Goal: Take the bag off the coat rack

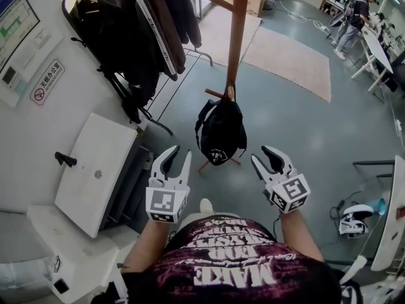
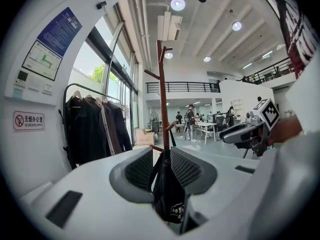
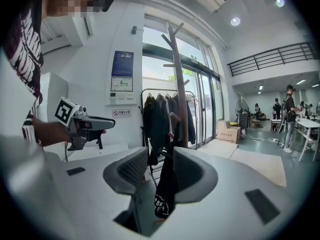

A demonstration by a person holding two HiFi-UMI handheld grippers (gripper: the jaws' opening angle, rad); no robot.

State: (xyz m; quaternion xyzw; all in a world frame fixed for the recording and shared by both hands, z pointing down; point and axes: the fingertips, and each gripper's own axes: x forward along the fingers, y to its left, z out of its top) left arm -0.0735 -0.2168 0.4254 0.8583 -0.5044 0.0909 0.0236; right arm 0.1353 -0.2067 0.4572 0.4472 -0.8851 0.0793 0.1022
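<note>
**Both grippers spread, short of the bag**

Left gripper: jaws apart, nothing pinched. Its own view shows the bag only through the gap, farther off, not touching the pads.
Right gripper: jaws apart too, nothing between the pads. The bag again shows beyond the gap.
Both are held out side by side at about the same height, with the bag ahead and between them in the head view.

Bag: black with a white printed patch low on the front. It hangs by its strap from a low peg of the wooden coat rack, with its bottom close above the rack's feet.

Room: grey smooth floor. A beige mat lies beyond the rack. To the left are a white wall, a no-smoking sign and a white cabinet. A clothes rail of dark jackets stands near the glass front. Far right are white tables with people standing by them.
</note>
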